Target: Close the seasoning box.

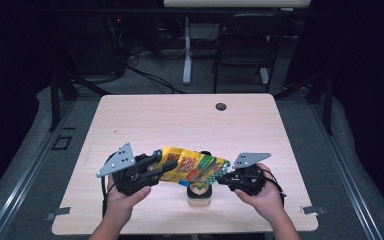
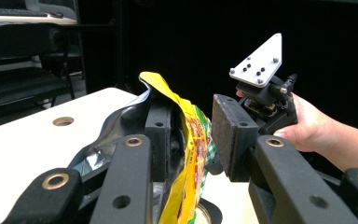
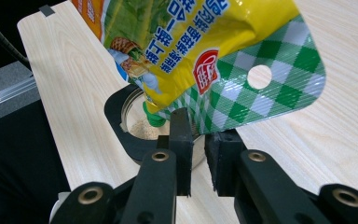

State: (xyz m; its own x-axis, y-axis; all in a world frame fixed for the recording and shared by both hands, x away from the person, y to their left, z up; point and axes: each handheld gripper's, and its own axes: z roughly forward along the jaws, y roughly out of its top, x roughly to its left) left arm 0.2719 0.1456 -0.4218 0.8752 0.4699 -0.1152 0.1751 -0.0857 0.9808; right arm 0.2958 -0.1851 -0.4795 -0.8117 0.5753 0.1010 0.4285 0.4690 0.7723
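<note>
A yellow snack bag [image 1: 192, 167] with a green checked end hangs slanted over the table between both grippers. My left gripper [image 1: 161, 166] stands open at the bag's torn end: one jaw sits inside the silver-lined mouth [image 2: 121, 126], and the other pad [image 2: 230, 135] is outside the yellow wall [image 2: 193, 140]. My right gripper [image 3: 198, 140] is shut on the lower edge of the checked end [image 3: 261, 88]. Right under the bag stands a small open jar [image 1: 199, 194] with beige powder [image 3: 140, 128] in it.
The pale wooden table [image 1: 180, 120] has a cable hole [image 1: 221, 106] at its far side. A black chair [image 1: 247, 45] and a white desk leg [image 1: 187, 50] stand beyond the table. Tape marks sit at the two near corners.
</note>
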